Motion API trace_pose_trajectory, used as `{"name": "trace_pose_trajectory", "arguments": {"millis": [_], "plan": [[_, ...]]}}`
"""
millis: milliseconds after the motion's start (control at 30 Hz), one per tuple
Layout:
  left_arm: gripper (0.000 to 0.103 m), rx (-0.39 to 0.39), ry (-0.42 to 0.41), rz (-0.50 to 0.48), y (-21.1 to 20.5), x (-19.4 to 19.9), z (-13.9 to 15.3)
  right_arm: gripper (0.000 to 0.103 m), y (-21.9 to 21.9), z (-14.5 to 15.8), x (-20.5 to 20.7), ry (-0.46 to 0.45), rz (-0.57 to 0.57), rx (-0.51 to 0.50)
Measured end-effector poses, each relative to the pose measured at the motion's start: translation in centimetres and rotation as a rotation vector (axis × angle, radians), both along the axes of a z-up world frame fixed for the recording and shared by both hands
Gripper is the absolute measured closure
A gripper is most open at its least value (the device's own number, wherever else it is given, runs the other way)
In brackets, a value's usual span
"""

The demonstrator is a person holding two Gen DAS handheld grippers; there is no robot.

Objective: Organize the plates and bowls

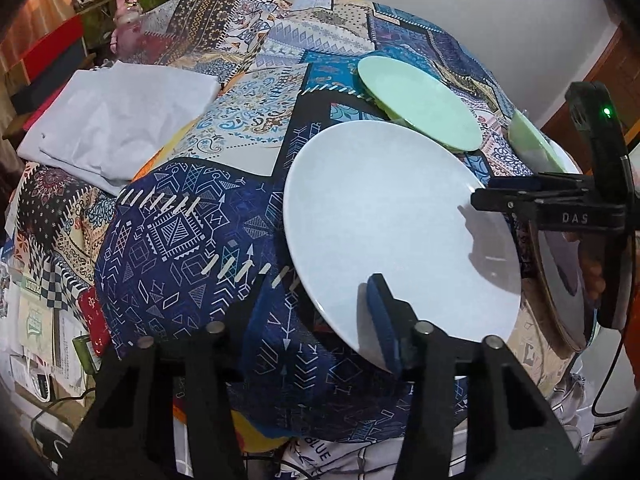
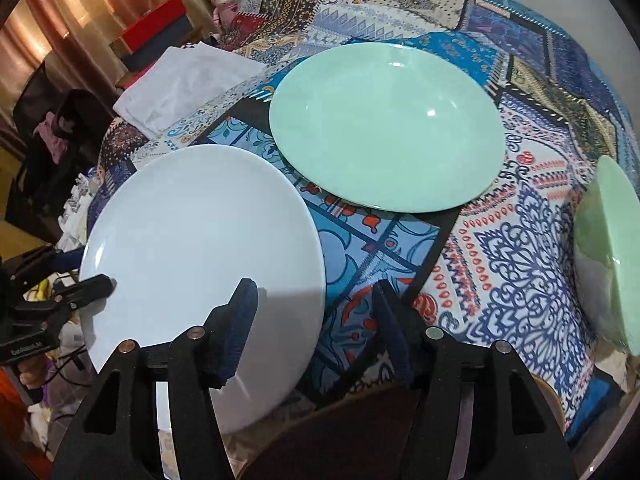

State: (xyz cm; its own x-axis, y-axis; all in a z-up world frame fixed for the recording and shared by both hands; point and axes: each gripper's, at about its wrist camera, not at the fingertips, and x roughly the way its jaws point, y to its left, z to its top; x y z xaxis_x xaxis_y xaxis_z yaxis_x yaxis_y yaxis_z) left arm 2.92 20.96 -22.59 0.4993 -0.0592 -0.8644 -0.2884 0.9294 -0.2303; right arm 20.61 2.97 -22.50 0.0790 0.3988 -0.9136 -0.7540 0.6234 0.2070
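Note:
A large white plate (image 1: 396,232) (image 2: 200,264) is held above the patterned tablecloth (image 1: 180,240). My left gripper (image 1: 304,320) has its right finger on top of the plate's near rim; the left finger is hidden below, so the grip is unclear. My right gripper (image 2: 316,320) stands open, its left finger (image 2: 236,320) over the plate's rim; in the left view its tip (image 1: 484,200) touches the plate's right edge. A pale green plate (image 1: 420,100) (image 2: 384,124) lies flat beyond. A green bowl (image 1: 532,140) (image 2: 612,248) sits at the right.
Folded white cloth (image 1: 116,124) (image 2: 176,84) lies at the table's left. A pink toy rabbit (image 1: 128,20) stands at the far edge. Boxes and clutter fill the room at left. A dark wooden chair back (image 2: 340,432) shows below the right gripper.

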Motion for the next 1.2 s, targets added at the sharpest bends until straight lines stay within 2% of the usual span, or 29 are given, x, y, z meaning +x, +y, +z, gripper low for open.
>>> {"name": "trace_pose_trajectory", "arguments": {"millis": [67, 133, 267, 533, 733, 767, 867, 1200], "plan": [[0.062, -0.013, 0.0, -0.002, 0.0, 0.0, 0.0, 0.061, 0.0, -0.1, 0.3, 0.019, -0.003, 0.002], [0.066, -0.027, 0.003, -0.007, -0.1, 0.0, 0.0, 0.066, 0.2, -0.2, 0.5, 0.036, 0.003, -0.002], [0.072, -0.038, 0.005, -0.023, -0.5, -0.2, 0.1, 0.07, 0.2, -0.3, 0.2, 0.063, 0.029, 0.001], [0.072, -0.04, 0.005, -0.025, -0.6, 0.0, 0.0, 0.069, 1.4, -0.8, -0.4, 0.056, 0.074, -0.023], [0.072, -0.035, 0.005, -0.026, -0.7, 0.0, 0.0, 0.07, 1.3, -1.0, 0.1, 0.086, 0.053, -0.005], [0.072, -0.034, 0.004, -0.025, -0.7, 0.0, 0.0, 0.075, 1.2, -0.9, 0.1, 0.082, 0.046, -0.003], [0.072, -0.025, 0.002, -0.025, -0.8, 0.0, 0.0, 0.078, 0.9, -0.7, 0.1, 0.074, 0.033, 0.002], [0.073, 0.0, -0.005, 0.009, -0.6, 0.2, 0.5, 0.08, -0.3, -0.1, -0.2, 0.078, -0.014, 0.035]]}}
